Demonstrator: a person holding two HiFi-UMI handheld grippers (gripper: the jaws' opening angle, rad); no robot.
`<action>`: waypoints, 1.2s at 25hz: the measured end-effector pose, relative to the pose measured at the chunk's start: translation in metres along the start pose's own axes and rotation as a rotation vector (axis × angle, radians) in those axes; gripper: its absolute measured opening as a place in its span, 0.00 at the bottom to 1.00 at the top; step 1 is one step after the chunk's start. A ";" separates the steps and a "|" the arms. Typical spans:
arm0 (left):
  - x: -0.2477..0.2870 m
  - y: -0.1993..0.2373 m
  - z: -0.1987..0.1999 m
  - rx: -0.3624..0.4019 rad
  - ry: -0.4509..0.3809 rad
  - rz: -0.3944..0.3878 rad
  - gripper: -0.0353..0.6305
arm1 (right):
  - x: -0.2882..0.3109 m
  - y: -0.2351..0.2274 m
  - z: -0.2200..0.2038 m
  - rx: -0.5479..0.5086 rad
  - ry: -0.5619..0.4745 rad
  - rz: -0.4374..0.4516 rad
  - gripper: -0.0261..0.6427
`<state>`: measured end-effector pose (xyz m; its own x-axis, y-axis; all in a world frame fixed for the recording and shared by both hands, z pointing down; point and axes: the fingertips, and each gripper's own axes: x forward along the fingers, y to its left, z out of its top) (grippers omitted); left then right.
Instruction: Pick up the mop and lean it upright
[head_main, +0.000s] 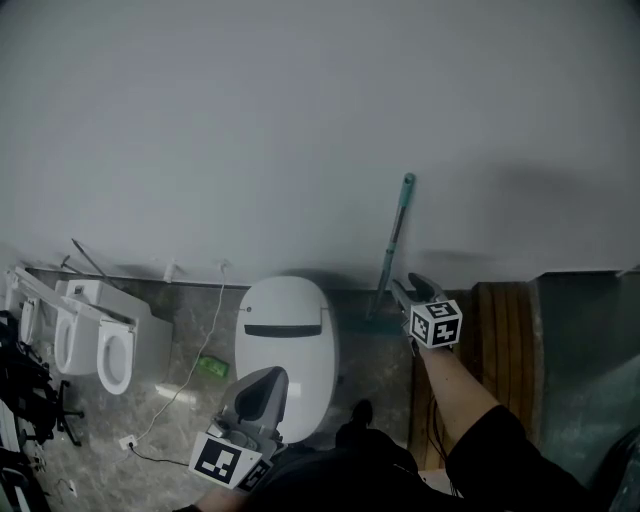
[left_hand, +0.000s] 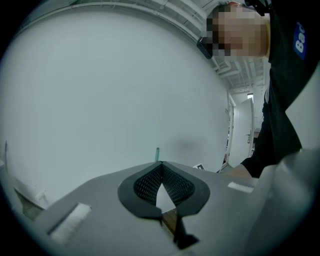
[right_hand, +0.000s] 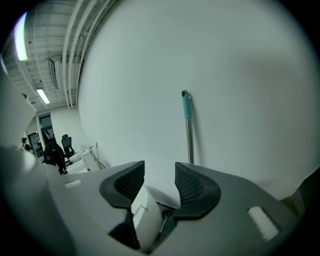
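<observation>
Left gripper (left_hand: 160, 167): jaws closed tip to tip, empty, with the toilet (head_main: 285, 345) just ahead of it. Right gripper (right_hand: 160, 175): jaws wide, nothing between them. The mop (right_hand: 188, 130) stands just beyond the right jaws, clear of them, handle upright against the wall (head_main: 300, 120). Judged: leaning complete; only pulling the gripper away remains.

The mop (right_hand: 189, 130) is hidden below by the right tool (right_hand: 160, 170).
</observation>
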<state>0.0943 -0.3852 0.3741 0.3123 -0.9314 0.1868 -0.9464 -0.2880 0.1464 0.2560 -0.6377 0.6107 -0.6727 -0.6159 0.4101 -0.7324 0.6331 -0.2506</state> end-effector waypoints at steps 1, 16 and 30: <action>0.000 -0.004 0.003 -0.003 -0.011 -0.018 0.07 | -0.008 0.010 -0.001 0.001 -0.009 0.006 0.33; -0.098 0.001 -0.008 0.020 -0.058 -0.215 0.07 | -0.123 0.161 -0.025 0.010 -0.093 -0.080 0.23; -0.182 -0.025 -0.023 -0.008 -0.102 -0.384 0.07 | -0.232 0.318 -0.041 -0.025 -0.164 -0.057 0.16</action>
<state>0.0627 -0.2035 0.3585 0.6329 -0.7740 0.0195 -0.7617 -0.6180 0.1946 0.1839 -0.2743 0.4721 -0.6402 -0.7178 0.2738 -0.7681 0.6056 -0.2080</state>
